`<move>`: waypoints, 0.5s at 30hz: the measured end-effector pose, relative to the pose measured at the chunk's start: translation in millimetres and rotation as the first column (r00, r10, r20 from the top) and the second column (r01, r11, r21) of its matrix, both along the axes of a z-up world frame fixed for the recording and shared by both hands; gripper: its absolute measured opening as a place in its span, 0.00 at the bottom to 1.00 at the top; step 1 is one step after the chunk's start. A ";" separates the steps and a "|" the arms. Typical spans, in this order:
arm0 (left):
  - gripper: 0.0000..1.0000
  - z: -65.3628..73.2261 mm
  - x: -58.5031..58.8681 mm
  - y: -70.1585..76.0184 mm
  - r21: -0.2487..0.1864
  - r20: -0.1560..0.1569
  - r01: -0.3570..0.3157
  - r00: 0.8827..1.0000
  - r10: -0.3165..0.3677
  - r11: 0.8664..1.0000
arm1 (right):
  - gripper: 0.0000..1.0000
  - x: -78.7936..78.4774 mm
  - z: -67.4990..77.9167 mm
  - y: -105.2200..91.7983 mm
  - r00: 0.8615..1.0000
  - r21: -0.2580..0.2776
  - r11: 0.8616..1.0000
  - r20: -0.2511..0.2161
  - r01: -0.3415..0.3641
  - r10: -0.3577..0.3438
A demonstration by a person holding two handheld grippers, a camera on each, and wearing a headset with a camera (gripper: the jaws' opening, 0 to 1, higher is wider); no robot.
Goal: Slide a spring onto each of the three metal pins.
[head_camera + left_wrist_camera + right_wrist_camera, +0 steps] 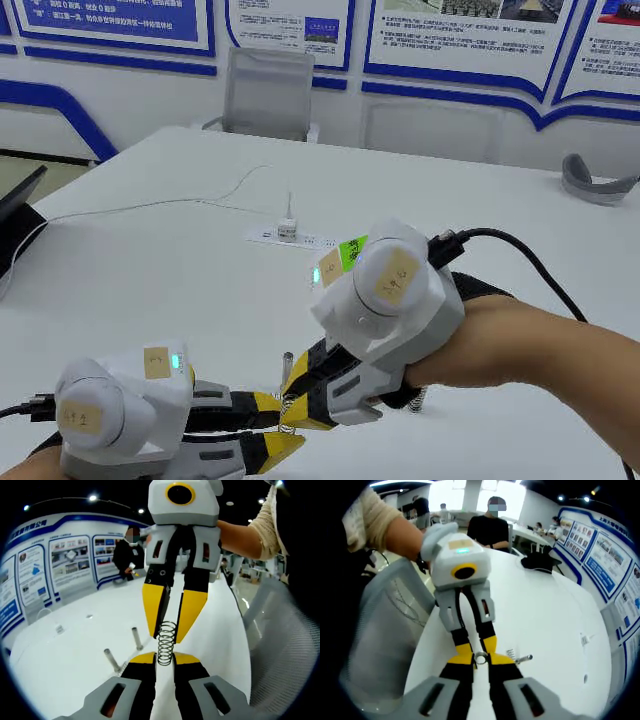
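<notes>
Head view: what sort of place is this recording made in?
Probably a showroom or exhibition hall with meeting tables: blue-framed display boards line the wall, a large white table serves as the bench, and an office chair stands at its far side.

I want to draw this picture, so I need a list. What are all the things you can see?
spring: one, silvery, held between both grippers
spare spring: one, silvery, lying on the table
metal pins: two, grey, standing upright on the table
table: one, white
power strip: one, white, mid-table, with a plug and cable
chair: one, grey, behind the table
posters: several, blue and white, on the wall
people: a few, in the background
left gripper: one, white, black and yellow, shut on one end of the spring
right gripper: one, same colours, shut on the other end
</notes>
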State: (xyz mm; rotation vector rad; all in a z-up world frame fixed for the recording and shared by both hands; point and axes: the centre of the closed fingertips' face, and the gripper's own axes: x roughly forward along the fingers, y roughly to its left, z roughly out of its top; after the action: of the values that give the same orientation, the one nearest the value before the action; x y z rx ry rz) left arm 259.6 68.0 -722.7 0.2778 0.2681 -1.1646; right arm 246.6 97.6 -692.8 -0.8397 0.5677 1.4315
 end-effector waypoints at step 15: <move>0.25 -0.1 7.1 13.2 -0.017 -0.016 -0.051 0.999 0.050 0.999 | 0.12 8.3 3.8 -11.2 0.999 0.003 0.999 0.008 0.036 -0.036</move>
State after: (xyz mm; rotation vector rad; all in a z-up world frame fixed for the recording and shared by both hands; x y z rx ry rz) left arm 266.7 81.2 -722.8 0.2460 0.2773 -1.1190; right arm 254.9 86.4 -689.0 -0.8290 0.5724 1.3951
